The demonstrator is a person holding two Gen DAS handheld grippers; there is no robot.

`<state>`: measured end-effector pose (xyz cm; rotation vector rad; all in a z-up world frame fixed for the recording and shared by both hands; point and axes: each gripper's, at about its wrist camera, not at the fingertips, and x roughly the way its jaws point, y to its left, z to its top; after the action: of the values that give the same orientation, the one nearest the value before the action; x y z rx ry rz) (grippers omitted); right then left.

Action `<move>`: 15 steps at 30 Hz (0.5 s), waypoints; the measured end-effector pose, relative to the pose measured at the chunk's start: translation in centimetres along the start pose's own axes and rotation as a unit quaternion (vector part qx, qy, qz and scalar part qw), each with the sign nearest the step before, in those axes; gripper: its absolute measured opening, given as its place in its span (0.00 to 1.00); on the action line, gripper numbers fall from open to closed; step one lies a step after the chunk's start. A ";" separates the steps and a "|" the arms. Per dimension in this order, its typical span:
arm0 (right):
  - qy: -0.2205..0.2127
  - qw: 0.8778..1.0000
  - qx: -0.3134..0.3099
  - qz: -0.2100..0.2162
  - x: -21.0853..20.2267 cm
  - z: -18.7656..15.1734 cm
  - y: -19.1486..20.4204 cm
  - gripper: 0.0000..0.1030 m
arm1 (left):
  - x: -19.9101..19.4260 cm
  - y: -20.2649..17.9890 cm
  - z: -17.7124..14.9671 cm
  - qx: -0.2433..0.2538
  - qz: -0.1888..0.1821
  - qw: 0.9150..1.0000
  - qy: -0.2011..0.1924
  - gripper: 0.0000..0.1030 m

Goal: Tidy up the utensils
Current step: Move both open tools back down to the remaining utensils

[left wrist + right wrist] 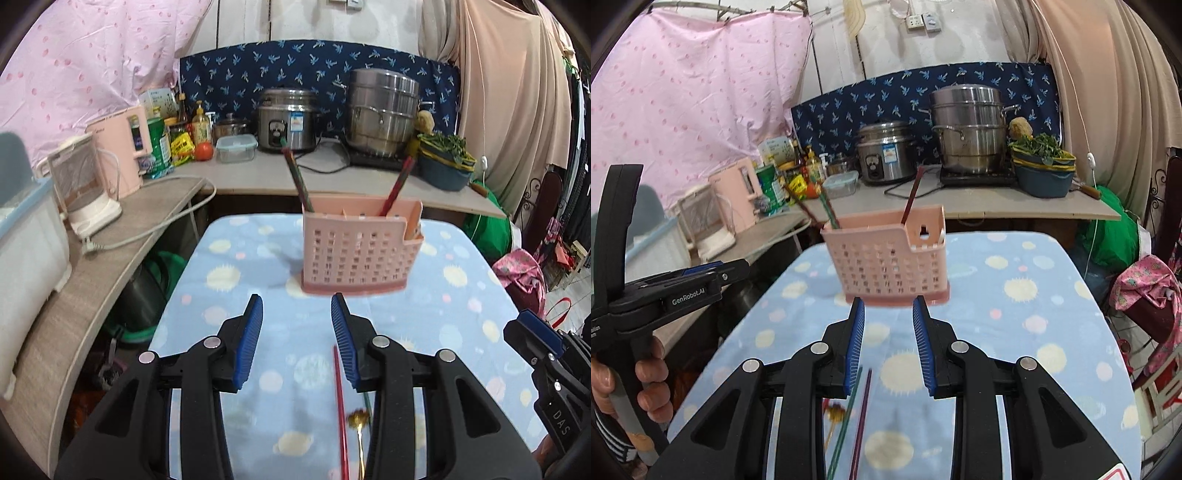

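Right wrist: three chopsticks (827,208) in holder (890,266), two (858,417) on table.

In the right wrist view, white lettering "GenRobot.AI" sits on the black body of the left claw (718,271), out at nine o'clock. In the left wrist view, "DAS" reads sideways on the right claw (543,339) housing near four o'clock. Other labels are too blurred.
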<state>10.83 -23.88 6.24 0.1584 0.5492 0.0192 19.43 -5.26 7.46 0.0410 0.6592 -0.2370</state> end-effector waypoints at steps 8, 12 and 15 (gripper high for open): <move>0.061 0.998 0.004 0.011 -0.9 -6.7 1.2 0.26 | -0.6 0.6 -6.3 -0.014 -0.006 0.999 0.047 0.36; 0.090 0.996 0.002 0.007 -1.0 -10.2 1.9 0.26 | -0.6 0.6 -9.4 -0.013 -0.006 0.998 0.069 0.36; 0.108 0.994 0.004 0.007 -0.9 -12.2 2.4 0.26 | -0.4 0.3 -11.6 -0.006 -0.004 0.996 0.084 0.36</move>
<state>3.74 -19.81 -3.15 0.1687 0.7647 0.0479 12.20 -3.56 -1.48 0.0465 0.8282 -0.2389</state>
